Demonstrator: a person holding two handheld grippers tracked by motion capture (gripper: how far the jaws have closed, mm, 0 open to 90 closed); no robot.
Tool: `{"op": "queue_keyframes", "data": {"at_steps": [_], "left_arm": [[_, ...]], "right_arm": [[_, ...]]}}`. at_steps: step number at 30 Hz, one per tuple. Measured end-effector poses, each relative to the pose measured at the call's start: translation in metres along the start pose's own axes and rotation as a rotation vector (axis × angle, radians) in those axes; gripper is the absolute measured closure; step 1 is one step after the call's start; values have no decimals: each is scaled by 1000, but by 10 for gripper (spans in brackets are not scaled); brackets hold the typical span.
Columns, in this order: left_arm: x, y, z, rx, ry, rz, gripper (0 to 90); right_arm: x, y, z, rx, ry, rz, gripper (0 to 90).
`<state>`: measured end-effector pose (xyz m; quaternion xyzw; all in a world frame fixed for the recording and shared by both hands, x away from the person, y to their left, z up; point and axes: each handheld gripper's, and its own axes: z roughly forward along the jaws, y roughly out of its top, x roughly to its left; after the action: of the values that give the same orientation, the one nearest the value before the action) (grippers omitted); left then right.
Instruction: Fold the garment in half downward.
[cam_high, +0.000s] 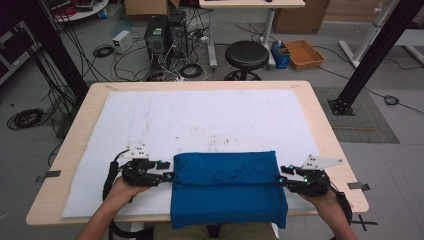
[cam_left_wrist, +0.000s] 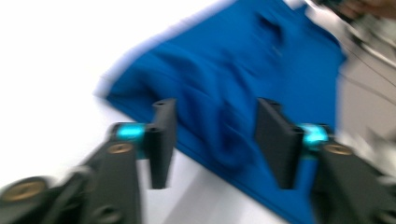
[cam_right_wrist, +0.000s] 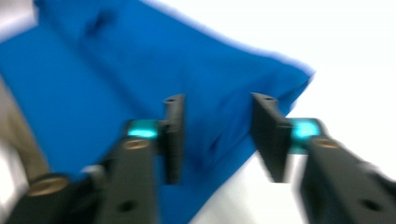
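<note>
We see a folded blue cloth (cam_high: 227, 187) lying at the near edge of the worktop (cam_high: 320, 115), on the white sheet (cam_high: 200, 120) that covers most of it. The cloth's near hem hangs just over the worktop's front edge, and its top fold runs straight across, with soft creases in the middle.

Our left tool (cam_high: 168, 170) sits just beside the cloth's left edge, held in the left hand (cam_high: 125, 187), its tips pointing toward the fabric. In the left gripper view, the left tool (cam_left_wrist: 217, 140) has its jaws standing apart, with the cloth's (cam_left_wrist: 233, 88) edge lying between and beyond them; the pads press on nothing, so the tool is open and grips no fabric. That picture is blurred, and we cannot tell whether a jaw tip brushes the cloth.

Our right tool (cam_high: 284, 176) mirrors it at the cloth's right edge, held in the right hand (cam_high: 327, 197). In the right gripper view, the right tool (cam_right_wrist: 217, 137) also shows parted jaws with the cloth's (cam_right_wrist: 116, 79) corner between them and white sheet (cam_right_wrist: 355, 51) off to one side; it is open too, clamping nothing.

Behind the worktop we see a black stool (cam_high: 246, 55) on the floor.
</note>
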<state>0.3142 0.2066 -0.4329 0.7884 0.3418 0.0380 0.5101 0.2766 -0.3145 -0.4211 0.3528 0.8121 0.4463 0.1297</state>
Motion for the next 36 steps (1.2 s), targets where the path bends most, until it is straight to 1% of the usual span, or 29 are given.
{"op": "queue_keyframes", "data": {"at_steps": [1, 2, 3, 4, 5, 6, 7, 8, 9, 10, 12, 13, 14, 15, 17, 18, 19, 20, 21, 22, 23, 25, 26, 28, 29, 30, 33, 34, 36], "left_arm": [[3, 4, 0, -21, 39, -13, 428], [6, 9, 2, -37, 77, -22, 425], [6, 9, 2, -37, 77, -22, 417], [10, 17, 9, -59, 123, -38, 416], [13, 21, 14, -66, 133, -41, 416], [15, 23, 20, -76, 126, -42, 416], [16, 24, 26, -75, 119, -38, 416], [16, 24, 33, -54, 129, -30, 412], [16, 24, 33, -54, 129, -30, 406], [17, 23, 45, 2, 140, -17, 406], [16, 22, 54, 53, 169, -11, 406], [17, 21, 55, 73, 170, -8, 407], [17, 20, 56, 85, 183, -11, 410], [18, 19, 55, 95, 194, -7, 425], [20, 16, 53, 91, 180, -25, 503], [21, 15, 52, 97, 175, -27, 547], [21, 13, 52, 94, 173, -30, 585], [21, 13, 51, 94, 164, -33, 605], [21, 13, 51, 94, 153, -39, 664], [21, 13, 51, 97, 144, -40, 698], [21, 13, 51, 97, 144, -40, 747], [21, 12, 50, 92, 128, -62, 777], [22, 11, 50, 85, 125, -73, 784], [24, 12, 47, 67, 118, -90, 793], [25, 13, 45, 38, 114, -98, 796], [27, 15, 44, 8, 109, -114, 798], [35, 24, 40, -50, 135, -119, 799], [39, 27, 41, -67, 144, -127, 799], [46, 32, 44, -89, 159, -141, 799]], "right_arm": [[-2, 5, -3, -38, -18, 25, 441], [-5, 10, -5, -65, -44, 40, 408], [-8, 15, -5, -82, -69, 44, 391], [-11, 19, -4, -96, -97, 47, 377], [-14, 23, -1, -98, -128, 54, 369], [-18, 27, 5, -90, -157, 60, 366], [-22, 29, 11, -80, -176, 75, 365], [-27, 31, 19, -69, -181, 91, 366], [-31, 31, 27, -52, -181, 110, 367], [-35, 32, 36, -28, -179, 127, 368], [-42, 31, 52, 9, -171, 145, 379], [-44, 30, 59, 37, -172, 155, 382], [-46, 30, 64, 62, -168, 155, 397], [-46, 29, 68, 80, -162, 153, 433], [-46, 27, 72, 120, -147, 143, 542], [-46, 25, 74, 136, -144, 128, 573], [-45, 24, 73, 127, -145, 117, 595], [-45, 23, 72, 124, -140, 112, 653], [-46, 22, 71, 123, -119, 110, 705], [-46, 22, 71, 121, -106, 111, 752], [-46, 21, 70, 123, -95, 108, 783], [-45, 21, 69, 123, -92, 105, 805], [-46, 21, 69, 122, -90, 99, 811], [-46, 21, 67, 119, -94, 104, 818], [-45, 22, 67, 109, -98, 110, 820], [-46, 24, 66, 93, -104, 101, 821], [-50, 32, 68, 47, -128, 102, 821], [-53, 36, 71, 38, -142, 96, 821], [-59, 46, 78, 25, -164, 101, 821]]}}
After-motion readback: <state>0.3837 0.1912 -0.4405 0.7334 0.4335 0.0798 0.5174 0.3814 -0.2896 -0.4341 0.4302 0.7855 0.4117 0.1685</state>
